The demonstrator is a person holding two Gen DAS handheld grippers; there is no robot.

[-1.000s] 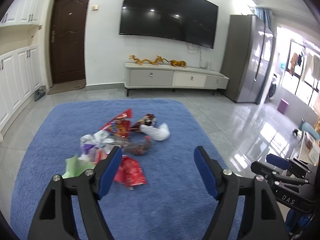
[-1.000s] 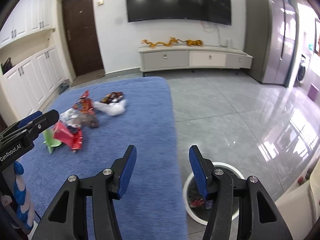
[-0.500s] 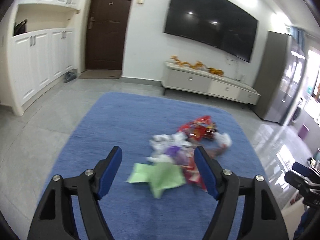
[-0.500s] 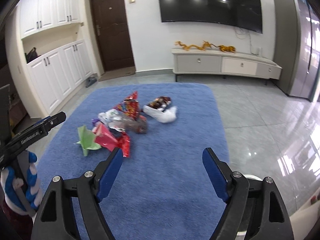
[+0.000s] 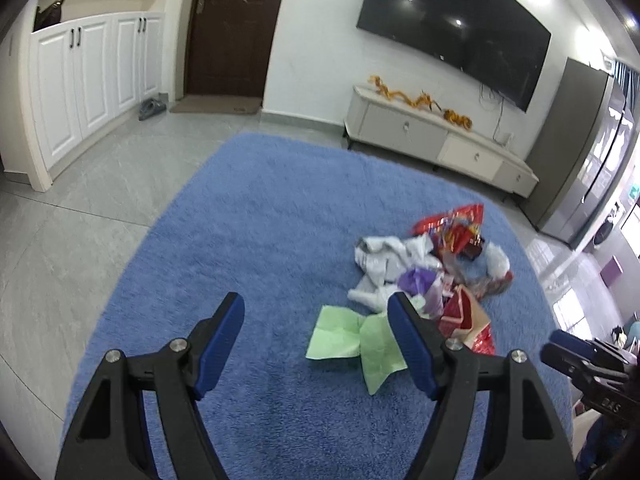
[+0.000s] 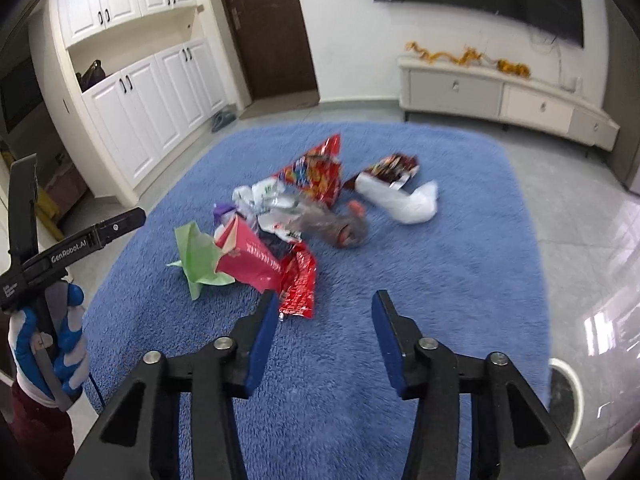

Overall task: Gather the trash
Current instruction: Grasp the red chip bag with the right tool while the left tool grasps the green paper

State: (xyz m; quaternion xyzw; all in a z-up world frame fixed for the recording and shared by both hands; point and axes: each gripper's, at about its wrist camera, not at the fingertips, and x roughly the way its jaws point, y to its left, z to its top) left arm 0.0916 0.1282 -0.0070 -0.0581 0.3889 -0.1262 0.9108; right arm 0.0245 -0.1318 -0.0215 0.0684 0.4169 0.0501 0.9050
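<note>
My left tongs (image 5: 316, 334) hang open and empty over the rug (image 5: 256, 216), the green paper (image 5: 352, 338) just past them. My right tongs (image 6: 325, 312) have just been closing, nothing between them, the red wrapper (image 6: 298, 280) near their left pad. I'd lower straight, one piece each, pinching edges clear of the pile. Beyond the rug: tiled floor (image 5: 60, 224), white cabinets (image 6: 160, 96), door (image 5: 236, 28), TV (image 5: 452, 24).

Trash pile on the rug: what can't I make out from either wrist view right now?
- Pile's far wrappers, left wrist view: motion-blurred, print unreadable.
- Green paper: its right edge behind the left gripper's finger.
- Bin, right wrist view: only a rim sliver, cut by the frame edge; contents unseen.
</note>
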